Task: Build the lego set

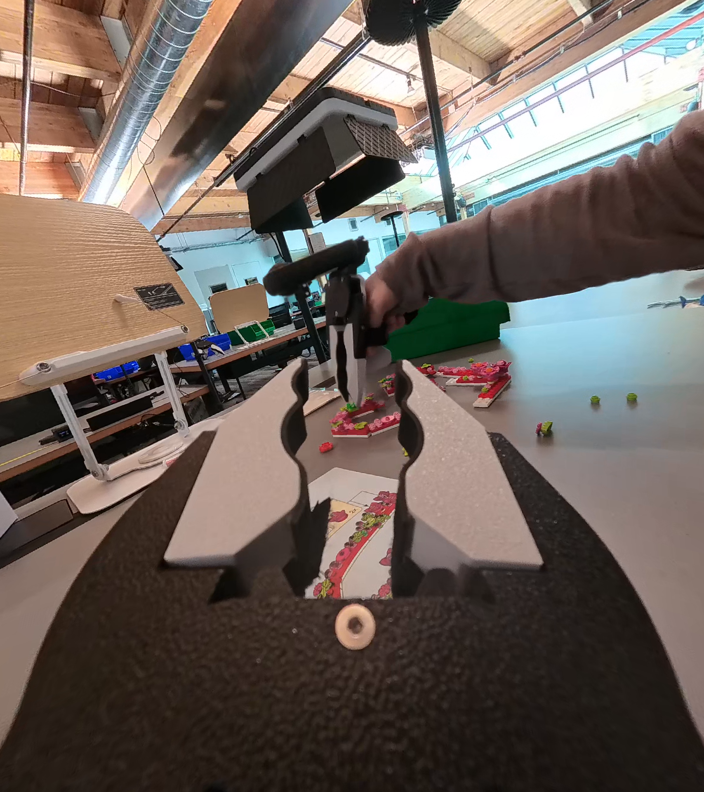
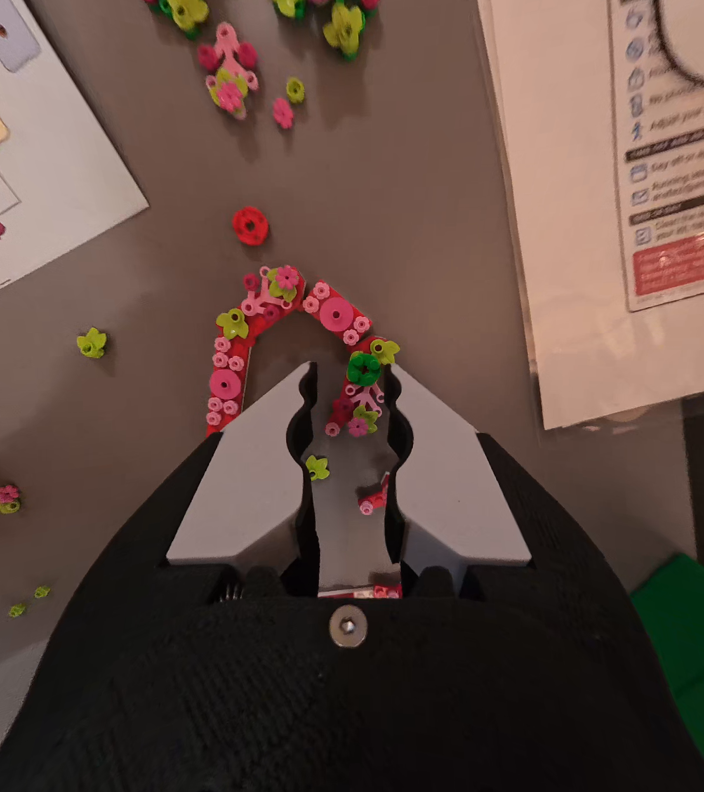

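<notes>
Your right tongs [image 2: 349,377] point straight down at the tabletop [image 2: 427,214], fingers parted with nothing pinched between them. That gap is there, I'd judge, to straddle the arch [image 2: 281,325], the red curved piece of the lego set studded with pink flowers and lime leaves. Its right leg lies between your fingertips, and the green round stud [image 2: 364,368] sits on it just inside the right fingertip [image 2: 401,385]. Whether that finger touches the stud, I can't tell. Being directly overhead suits pressing or nudging a small part squarely onto the plate, and the parted fingers suggest the stud is already seated or about to be pushed. A lime leaf [image 2: 317,467] lies loose between your fingers nearer the camera. Beyond the arch, a red round piece [image 2: 250,226] waits within easy reach, then a pink and lime cluster [image 2: 230,73] near the far edge. The instruction sheet [image 2: 41,150] lies off to the left, where you can check it. Your left tongs [image 1: 350,411] hang low over that sheet [image 1: 354,535], also parted and empty, parked clear of the work. From there the right tongs [image 1: 352,396] show farther off, tips down on the arch [image 1: 363,418], with a second red section [image 1: 474,379] and a green bin [image 1: 448,325] beyond.
</notes>
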Demonstrator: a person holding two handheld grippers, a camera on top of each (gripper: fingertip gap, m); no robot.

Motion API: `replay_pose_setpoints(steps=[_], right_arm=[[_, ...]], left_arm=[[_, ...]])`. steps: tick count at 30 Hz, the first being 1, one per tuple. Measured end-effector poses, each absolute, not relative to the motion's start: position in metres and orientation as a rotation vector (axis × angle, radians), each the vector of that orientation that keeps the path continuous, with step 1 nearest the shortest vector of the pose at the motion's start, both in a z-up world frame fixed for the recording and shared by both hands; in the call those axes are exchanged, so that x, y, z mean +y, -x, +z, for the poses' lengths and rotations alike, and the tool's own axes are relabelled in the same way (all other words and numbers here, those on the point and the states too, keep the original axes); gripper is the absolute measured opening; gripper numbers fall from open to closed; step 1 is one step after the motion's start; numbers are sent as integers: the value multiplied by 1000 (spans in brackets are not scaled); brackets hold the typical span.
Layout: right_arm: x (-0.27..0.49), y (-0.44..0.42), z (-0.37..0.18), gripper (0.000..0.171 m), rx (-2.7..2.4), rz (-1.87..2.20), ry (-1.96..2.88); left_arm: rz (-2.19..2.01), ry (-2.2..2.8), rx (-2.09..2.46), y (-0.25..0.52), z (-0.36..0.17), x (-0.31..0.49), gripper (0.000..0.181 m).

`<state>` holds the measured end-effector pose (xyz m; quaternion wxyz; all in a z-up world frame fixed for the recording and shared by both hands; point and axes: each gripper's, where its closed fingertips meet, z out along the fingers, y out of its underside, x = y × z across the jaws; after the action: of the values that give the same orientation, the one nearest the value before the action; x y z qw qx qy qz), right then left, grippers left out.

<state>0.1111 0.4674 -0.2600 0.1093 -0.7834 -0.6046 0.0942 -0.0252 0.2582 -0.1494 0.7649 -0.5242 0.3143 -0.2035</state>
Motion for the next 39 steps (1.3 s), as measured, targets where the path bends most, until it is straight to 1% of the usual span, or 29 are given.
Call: replay_pose_setpoints(steps=[2,3,4,7,14,19,24,27,30,34,38,39], right_arm=[[464,-113,-248,28,-1795,281,2259],[456,-118,-245,24,-1853,292,2251],[447,-129,-245,23,-1925,263,2263],[439,-159,-255,23,-2019,101,2349],[438,-172,-275,20,-1973,97,2460],[437,-173,-281,23,-1968,94,2463],[440,-171,-282,6,-2005,51,2393],[440,-168,-279,5,-2021,48,2376],[440,-153,-263,5,-2021,82,2327],[415,-87,-243,5,-2101,332,2066],[380,-39,-256,6,-2310,375,1816],[375,-33,-260,11,-2331,377,1812]], left_arm=[[-443,1138,682,26,-149,258,37],[-444,1138,681,26,-149,258,37],[-443,1139,681,25,-149,258,37],[-444,1137,684,25,-149,258,37],[-435,1129,697,23,-149,256,37],[-428,1121,711,21,-149,254,37],[-428,1121,714,21,-149,254,37],[-426,1121,715,21,-149,254,37],[-427,1121,716,20,-149,254,37],[-433,1119,722,19,-149,253,37],[-437,1115,722,19,-149,252,37],[-439,1117,722,19,-149,252,37]])
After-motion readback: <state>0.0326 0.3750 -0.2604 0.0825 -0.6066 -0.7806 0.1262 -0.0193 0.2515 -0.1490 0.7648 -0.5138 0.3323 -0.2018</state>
